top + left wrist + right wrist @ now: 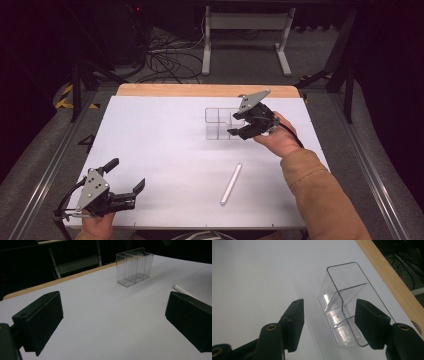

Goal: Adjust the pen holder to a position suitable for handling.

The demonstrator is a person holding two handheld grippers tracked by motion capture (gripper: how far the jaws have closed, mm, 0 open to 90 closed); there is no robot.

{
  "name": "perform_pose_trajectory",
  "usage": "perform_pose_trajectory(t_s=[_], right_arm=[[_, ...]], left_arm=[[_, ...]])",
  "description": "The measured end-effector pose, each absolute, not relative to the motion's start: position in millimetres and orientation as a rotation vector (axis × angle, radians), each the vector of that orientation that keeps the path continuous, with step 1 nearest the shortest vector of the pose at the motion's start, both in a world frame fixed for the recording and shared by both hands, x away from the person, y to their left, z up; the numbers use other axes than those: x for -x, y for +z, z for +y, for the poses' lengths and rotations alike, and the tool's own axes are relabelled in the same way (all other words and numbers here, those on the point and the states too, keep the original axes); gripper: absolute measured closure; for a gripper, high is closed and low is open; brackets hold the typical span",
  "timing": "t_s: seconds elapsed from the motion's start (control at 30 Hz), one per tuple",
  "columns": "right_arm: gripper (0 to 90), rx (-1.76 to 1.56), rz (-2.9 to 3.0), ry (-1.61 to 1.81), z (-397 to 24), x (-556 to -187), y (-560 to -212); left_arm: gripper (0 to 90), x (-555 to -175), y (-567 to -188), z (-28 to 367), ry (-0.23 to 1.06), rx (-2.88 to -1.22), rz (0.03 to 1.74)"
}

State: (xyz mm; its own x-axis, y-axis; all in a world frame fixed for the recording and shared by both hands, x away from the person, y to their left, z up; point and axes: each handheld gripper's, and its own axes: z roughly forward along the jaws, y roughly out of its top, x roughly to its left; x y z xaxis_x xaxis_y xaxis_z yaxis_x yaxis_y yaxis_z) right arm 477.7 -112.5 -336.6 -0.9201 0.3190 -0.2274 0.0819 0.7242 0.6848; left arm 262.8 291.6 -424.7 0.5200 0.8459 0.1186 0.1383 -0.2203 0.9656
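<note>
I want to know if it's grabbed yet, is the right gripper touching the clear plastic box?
Cannot tell. In the right gripper view the open right gripper straddles the clear box, but no gap or contact shows plainly.

Right gripper (pixel 328 323), jaws apart over near end of clear divided container (pixel 342 312); white table (pixel 257 272), wooden edge right.

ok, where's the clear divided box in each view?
High view: clear box right of centre, toward the table's far side, beside the right gripper.
Left gripper view: upper middle, far beyond the open jaws.
Right gripper view: centre, between the open jaws.
Shared landmark: the table's wooden edge strip.
</note>
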Motion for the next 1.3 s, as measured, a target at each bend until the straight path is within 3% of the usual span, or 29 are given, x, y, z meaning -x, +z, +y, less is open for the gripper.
perform_pose_trajectory(t_s=[1.3], right_arm=[[63.8,-0.273,2.674,0.724,-71.2,-519.1,-381.1]], left_arm=[[2.4,-261.0,-426.4,295.8,0.81,-1.673,0.862]])
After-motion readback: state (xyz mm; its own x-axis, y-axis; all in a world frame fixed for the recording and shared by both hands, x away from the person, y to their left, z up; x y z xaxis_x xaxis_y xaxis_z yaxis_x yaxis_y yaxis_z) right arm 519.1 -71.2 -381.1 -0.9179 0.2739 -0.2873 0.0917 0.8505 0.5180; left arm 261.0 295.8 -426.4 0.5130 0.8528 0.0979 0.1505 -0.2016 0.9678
